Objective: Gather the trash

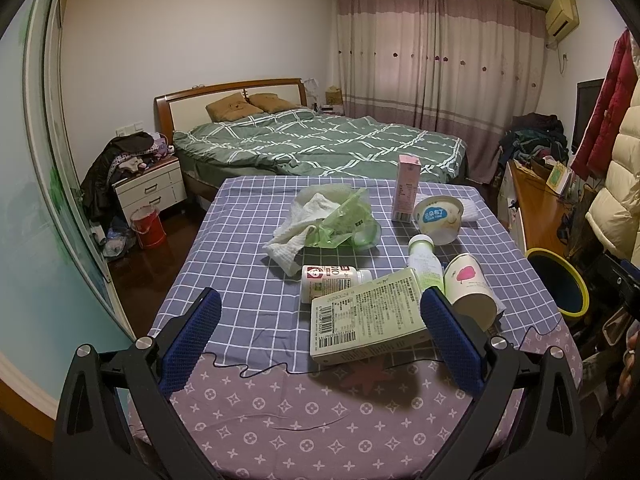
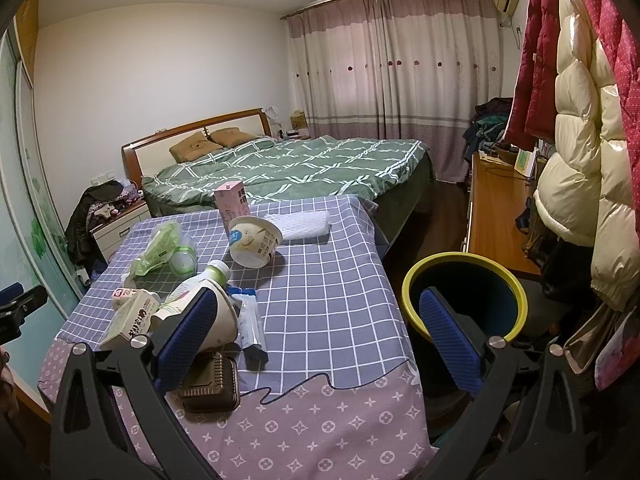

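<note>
Trash lies on a checked tablecloth (image 1: pixel 248 280). In the left wrist view: a flat green carton (image 1: pixel 368 320), a small white bottle (image 1: pixel 332 282), a green-white bottle (image 1: pixel 424 260), a paper cup on its side (image 1: pixel 468 288), a pudding cup (image 1: pixel 438 216), a pink carton (image 1: pixel 407 188), and green plastic with tissue (image 1: pixel 332 224). My left gripper (image 1: pixel 320 312) is open, just above the near table edge, the carton between its pads. My right gripper (image 2: pixel 316 312) is open and empty, between the table and a yellow-rimmed bin (image 2: pixel 464 300). The paper cup (image 2: pixel 220 320) lies behind its left finger.
A brown tray (image 2: pixel 210 384) and a wrapper (image 2: pixel 250 324) lie near the table's front. A white foam pad (image 2: pixel 304 222) lies at the far edge. A bed (image 1: pixel 320 144) stands behind the table. A wooden desk (image 2: pixel 496 216) and hanging coats (image 2: pixel 580 140) are on the right.
</note>
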`<state>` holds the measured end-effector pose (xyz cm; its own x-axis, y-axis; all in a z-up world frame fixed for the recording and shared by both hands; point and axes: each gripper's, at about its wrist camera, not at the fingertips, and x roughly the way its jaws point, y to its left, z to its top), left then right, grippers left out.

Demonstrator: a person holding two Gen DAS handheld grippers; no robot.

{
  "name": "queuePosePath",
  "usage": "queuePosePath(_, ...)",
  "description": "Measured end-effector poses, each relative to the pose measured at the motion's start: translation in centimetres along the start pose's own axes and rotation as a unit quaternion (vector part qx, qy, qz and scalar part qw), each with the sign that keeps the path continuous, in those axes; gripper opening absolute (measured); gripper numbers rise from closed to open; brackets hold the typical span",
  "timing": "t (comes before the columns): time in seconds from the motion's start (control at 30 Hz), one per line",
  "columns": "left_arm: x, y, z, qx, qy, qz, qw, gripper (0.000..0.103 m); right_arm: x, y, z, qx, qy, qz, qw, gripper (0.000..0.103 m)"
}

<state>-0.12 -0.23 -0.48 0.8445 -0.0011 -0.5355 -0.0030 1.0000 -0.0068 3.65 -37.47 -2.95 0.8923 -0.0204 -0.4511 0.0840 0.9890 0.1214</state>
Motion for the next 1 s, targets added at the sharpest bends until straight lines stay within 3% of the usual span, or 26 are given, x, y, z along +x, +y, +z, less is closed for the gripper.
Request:
queuePosePath(0.6, 1.6, -0.5, -1.0, -0.002, 0.001, -0.005, 1.0, 0.098, 0.1, -0.2, -0.5, 0.001, 0.005, 0.0, 1.0, 0.097)
queuePosePath(0.8, 2.4, 0.3, -0.4, -0.028, 0.014, -0.023, 0.9993, 0.098, 1.3, 0.1, -0.3, -0.002, 0.015, -0.002, 1.0, 0.097)
queuePosePath(1.0, 4.0, 1.6, -0.1, -0.035, 0.013, -0.014, 0.9992, 0.098, 3.3, 1.5, 0.7, -0.017, 0.025, 0.01, 0.999, 0.097)
